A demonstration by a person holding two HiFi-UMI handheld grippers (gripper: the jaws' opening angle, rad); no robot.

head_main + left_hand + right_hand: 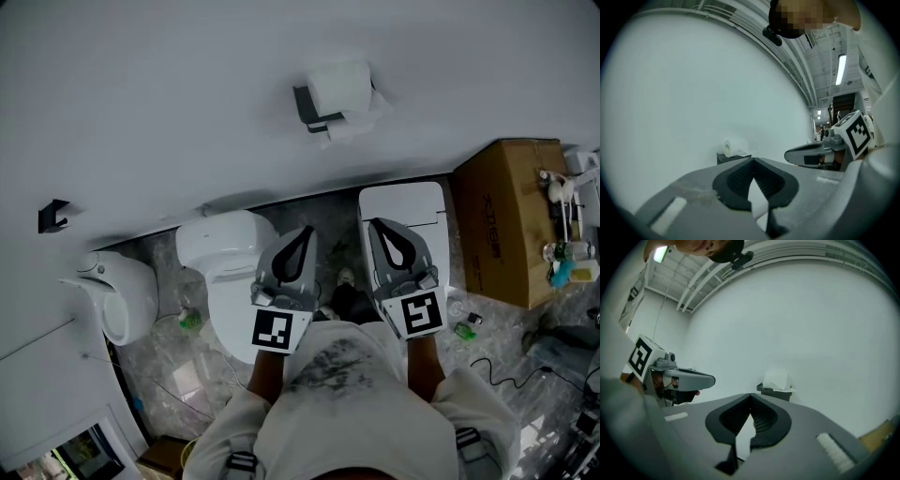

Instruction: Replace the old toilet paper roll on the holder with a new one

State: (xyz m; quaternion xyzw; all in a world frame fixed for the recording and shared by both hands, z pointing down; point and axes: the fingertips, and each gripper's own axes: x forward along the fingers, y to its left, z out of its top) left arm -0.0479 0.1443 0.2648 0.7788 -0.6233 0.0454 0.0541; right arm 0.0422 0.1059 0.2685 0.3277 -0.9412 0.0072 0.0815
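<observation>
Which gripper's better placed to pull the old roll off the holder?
Probably right, marginally. The left gripper and right gripper are both shut, empty and equally short of the roll, but the holder's bracket sits on its left side.

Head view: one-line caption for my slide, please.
Shut and empty, the left gripper and right gripper point toward the roll on its wall holder.

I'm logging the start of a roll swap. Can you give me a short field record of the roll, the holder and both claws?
roll: toilet paper roll sits on the holder, a loose sheet hanging
holder: dark, fixed to the white wall
left claw: shut, empty, short of the roll
right claw: shut, empty, beside the left one
floor: toilet below the claws, cardboard box at right
</observation>
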